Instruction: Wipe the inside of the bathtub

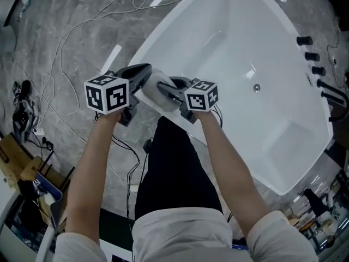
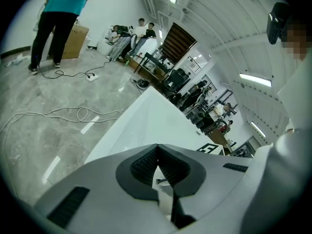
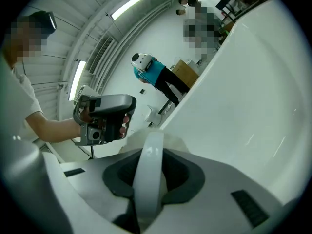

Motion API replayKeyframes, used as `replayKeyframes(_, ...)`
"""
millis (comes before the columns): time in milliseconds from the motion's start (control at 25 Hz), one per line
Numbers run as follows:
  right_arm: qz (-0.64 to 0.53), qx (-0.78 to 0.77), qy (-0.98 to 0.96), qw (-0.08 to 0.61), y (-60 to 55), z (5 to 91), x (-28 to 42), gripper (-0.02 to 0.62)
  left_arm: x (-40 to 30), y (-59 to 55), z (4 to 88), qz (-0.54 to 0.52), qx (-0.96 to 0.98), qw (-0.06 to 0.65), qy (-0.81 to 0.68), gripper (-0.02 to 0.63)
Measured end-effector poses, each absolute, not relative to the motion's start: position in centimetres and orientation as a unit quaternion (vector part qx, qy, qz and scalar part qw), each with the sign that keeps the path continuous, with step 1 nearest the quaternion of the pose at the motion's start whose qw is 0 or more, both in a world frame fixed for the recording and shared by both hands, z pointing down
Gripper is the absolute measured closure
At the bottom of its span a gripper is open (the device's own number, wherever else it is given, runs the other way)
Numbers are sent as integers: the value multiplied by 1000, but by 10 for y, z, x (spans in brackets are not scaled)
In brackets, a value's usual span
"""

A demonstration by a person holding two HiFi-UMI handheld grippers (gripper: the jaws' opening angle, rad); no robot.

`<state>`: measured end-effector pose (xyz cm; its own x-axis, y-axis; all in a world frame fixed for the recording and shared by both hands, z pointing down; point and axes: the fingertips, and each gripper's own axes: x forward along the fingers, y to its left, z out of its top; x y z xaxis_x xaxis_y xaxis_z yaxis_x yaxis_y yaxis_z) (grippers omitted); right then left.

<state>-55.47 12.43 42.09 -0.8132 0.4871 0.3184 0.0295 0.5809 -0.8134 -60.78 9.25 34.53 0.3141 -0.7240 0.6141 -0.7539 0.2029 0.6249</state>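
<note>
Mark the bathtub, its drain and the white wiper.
bathtub (image 1: 229,48), head view, bare white inner wall.
drain (image 1: 256,88), head view, centre of the round metal fitting.
white wiper (image 3: 146,179), right gripper view, the white band clamped between the jaws.

Grey marbled floor (image 1: 82,15). White cable (image 2: 82,114) lies across it in loose loops. Black cable (image 1: 130,172) sits at the floor's near side, cardboard box (image 1: 12,153) at its left edge. Left gripper view: a standing person in a teal top (image 2: 58,9) with a brown box (image 2: 76,39) just behind and a white power strip (image 2: 91,77) near the feet. Seated people (image 2: 131,33) at the floor's far end. Ceiling light strip (image 2: 256,79) lit.
</note>
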Motion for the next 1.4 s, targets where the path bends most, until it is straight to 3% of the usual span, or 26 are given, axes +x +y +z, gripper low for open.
replayKeyframes(400, 399, -45, -889, 222, 93, 357, -481, 502, -530, 78, 282, 78, 684, 459, -562, 597)
replayKeyframes(840, 355, 120, -916, 142, 51, 247, -367, 502, -437, 91, 195, 78, 756, 419, -497, 597)
replayKeyframes(1400, 276, 337, -896, 85, 133, 108, -223, 500, -385, 179, 123, 107, 850, 330, -397, 597)
